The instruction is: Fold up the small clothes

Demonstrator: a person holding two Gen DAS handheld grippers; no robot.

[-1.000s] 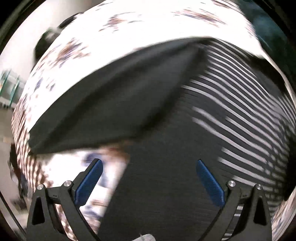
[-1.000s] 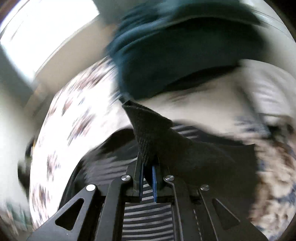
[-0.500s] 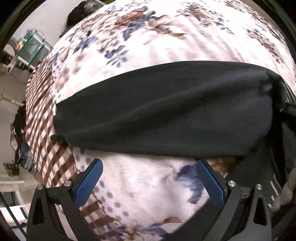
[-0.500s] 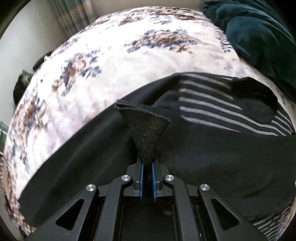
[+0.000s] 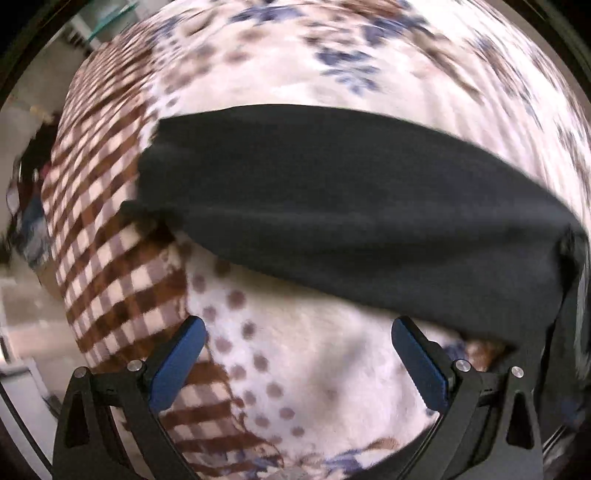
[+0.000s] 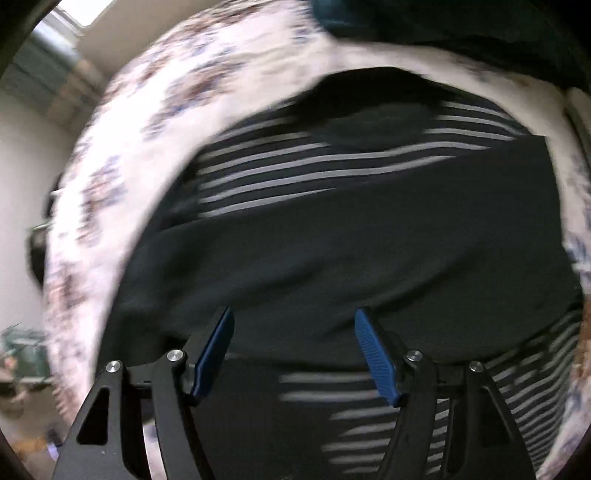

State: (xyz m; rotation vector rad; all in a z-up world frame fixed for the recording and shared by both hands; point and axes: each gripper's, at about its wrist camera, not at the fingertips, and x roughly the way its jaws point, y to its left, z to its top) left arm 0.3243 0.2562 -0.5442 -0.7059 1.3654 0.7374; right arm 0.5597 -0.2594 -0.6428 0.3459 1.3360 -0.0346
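A black garment with white stripes (image 6: 332, 173) lies on a floral bedspread (image 6: 122, 155). A plain black sleeve or folded band (image 6: 332, 251) lies across it. In the left wrist view the same black band (image 5: 351, 206) stretches across the bedspread (image 5: 314, 362). My left gripper (image 5: 295, 354) is open and empty, just short of the band's near edge. My right gripper (image 6: 293, 343) is open and empty, over the near part of the black fabric.
The bedspread has a brown checked border (image 5: 103, 236) at the left edge of the bed, with floor and clutter (image 5: 22, 206) beyond. A dark teal blanket (image 6: 461, 26) lies at the far side.
My right gripper has opened and let go of the black fabric corner, which now lies flat. My left gripper has shifted left along the black band.
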